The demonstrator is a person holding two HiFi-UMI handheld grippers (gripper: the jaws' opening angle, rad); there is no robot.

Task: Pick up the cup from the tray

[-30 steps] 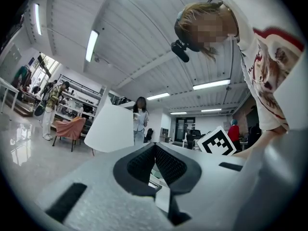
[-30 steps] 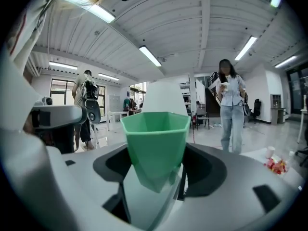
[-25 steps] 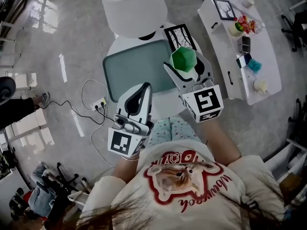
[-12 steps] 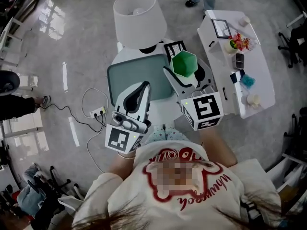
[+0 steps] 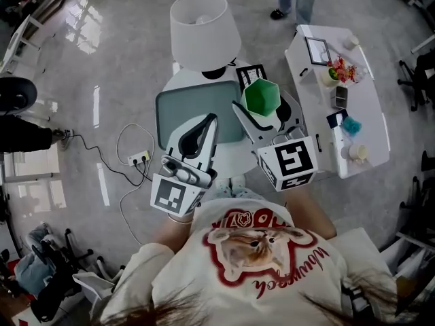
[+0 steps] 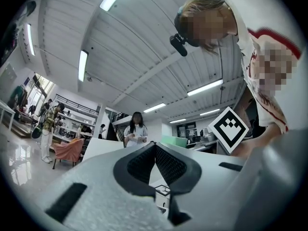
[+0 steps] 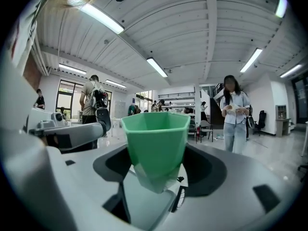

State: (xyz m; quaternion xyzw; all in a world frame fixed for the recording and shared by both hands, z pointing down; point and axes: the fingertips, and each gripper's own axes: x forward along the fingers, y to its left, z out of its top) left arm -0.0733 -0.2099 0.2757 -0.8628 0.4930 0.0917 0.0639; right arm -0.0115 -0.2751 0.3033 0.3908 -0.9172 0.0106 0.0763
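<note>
R gripper (image 5: pixel 264 109) is clamped on the cup (image 5: pixel 261 94). Cup is green, upright, gripped low on its body. I see it at frame centre, over the right edge of the tray (image 5: pixel 183 107). L gripper (image 5: pixel 210 119) has fingers pressed together, empty, centre-left, over tray's near edge. Tray lies on a white table (image 5: pixel 234 156). Lamp (image 5: pixel 202 29) stands at upper centre.

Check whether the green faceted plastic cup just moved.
Yes, slightly. In the head view the green faceted plastic cup, in the right gripper, now overlaps the black-framed picture beyond it more: it shifted away from the person.
</note>
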